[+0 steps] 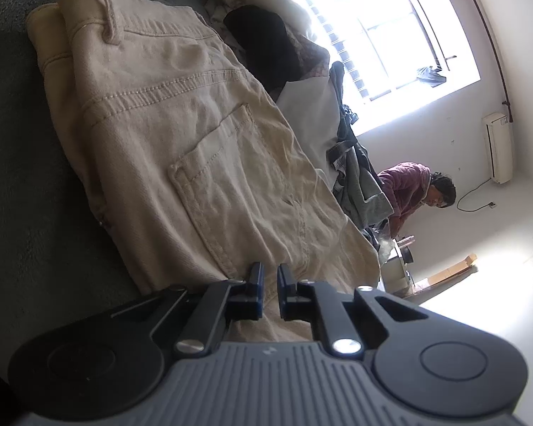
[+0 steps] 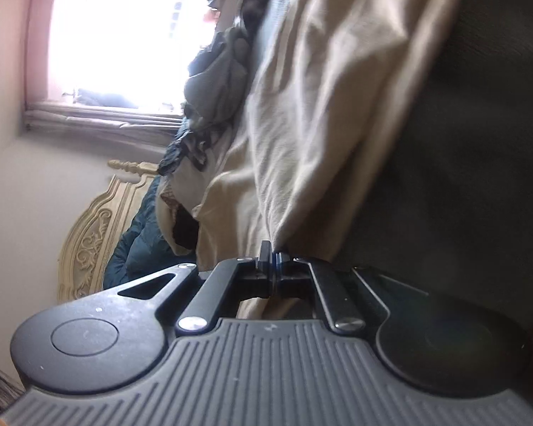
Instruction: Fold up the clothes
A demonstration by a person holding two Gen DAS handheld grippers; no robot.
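Beige cotton trousers [image 1: 195, 135] lie on a dark grey blanket [image 1: 28, 184], waistband end away from the left camera, back pocket facing up, fabric creased and a bit yellowed near the pocket. Seams and a belt loop are plain to see; the cloth looks thin and limp.

Right gripper [image 2: 273, 261] has its jaws pinched together on a bunched edge of the same cloth, wrinkles fanning out from the grip. Left gripper [image 1: 270, 278] sits over the near edge w/ jaws almost closed, a narrow gap showing; can't tell if it has cloth pinched or is just resting on top.

Step in hand, by my reading: take both near corners to carry a fold over. To do it well: make sure the left side really has fabric before lifting, keep both grips level w/ each other, lift just enough to clear the blanket, pull lightly taut so creases flatten, then lay edge to edge.

Pile of other clothes [image 1: 351, 163] sits beyond, near the window [image 1: 391, 35].
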